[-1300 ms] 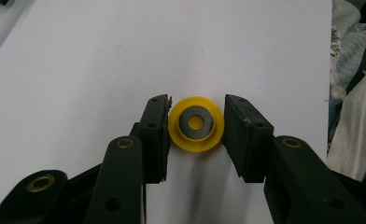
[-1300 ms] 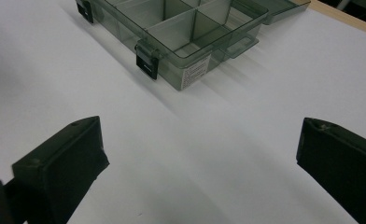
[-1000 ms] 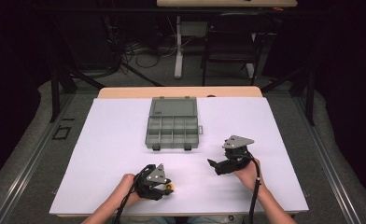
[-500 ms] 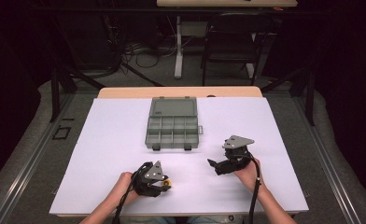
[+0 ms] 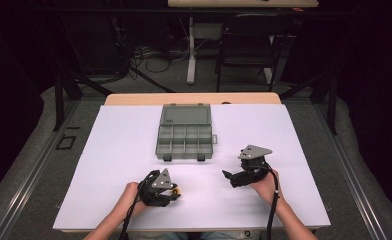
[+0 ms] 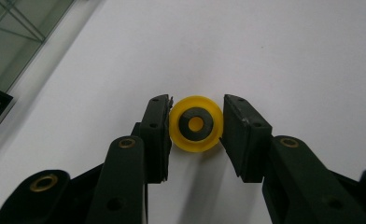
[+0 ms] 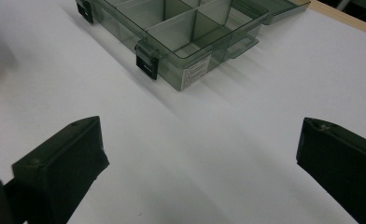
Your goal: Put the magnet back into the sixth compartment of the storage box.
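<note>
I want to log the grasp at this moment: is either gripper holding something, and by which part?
The left gripper holds a small yellow wheel by opposite sides of its rim. The right gripper is open, holding nothing.

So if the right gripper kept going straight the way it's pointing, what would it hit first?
Probably the compartment box. The right gripper has its jaws wide open over bare white table cover, and the box's latched front corner lies ahead, slightly left of centre, though depth is hard to judge.

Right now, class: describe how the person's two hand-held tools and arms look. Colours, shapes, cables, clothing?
Both the left tongs and the right tongs are black, each topped by a grey three-cornered plate with dark dots. A black cable trails from each along a bare forearm; no sleeves show. Up close, the jaws are flat black blocks with brass-coloured pivot rings.
</note>
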### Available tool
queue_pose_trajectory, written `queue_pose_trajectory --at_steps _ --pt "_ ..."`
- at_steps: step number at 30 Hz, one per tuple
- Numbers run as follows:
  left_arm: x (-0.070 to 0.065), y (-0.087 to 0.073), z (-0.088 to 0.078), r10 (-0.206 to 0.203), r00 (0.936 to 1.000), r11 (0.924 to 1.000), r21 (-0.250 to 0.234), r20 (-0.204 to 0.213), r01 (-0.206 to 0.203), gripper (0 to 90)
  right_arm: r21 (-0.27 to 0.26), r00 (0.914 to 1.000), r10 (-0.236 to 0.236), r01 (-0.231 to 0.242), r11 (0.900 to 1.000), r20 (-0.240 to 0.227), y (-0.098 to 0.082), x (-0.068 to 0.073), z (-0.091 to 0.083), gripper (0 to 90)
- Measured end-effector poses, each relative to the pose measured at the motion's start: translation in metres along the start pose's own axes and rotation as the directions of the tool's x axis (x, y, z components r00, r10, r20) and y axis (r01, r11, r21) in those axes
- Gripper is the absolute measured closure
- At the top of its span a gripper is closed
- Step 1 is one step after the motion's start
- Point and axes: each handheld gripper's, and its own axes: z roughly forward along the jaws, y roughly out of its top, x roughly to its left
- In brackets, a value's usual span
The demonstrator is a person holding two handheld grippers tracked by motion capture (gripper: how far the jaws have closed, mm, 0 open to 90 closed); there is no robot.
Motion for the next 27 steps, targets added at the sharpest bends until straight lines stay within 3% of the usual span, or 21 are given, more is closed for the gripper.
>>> queue_pose_trajectory --at_steps 27 --pt "0.014 0.003 -0.005 -0.011 0.9973 0.9995 -0.029 -0.072 0.009 62.8 -0.005 1.0000 0.007 -0.007 1.000 0.003 0.000 -0.002 -0.001 0.5"
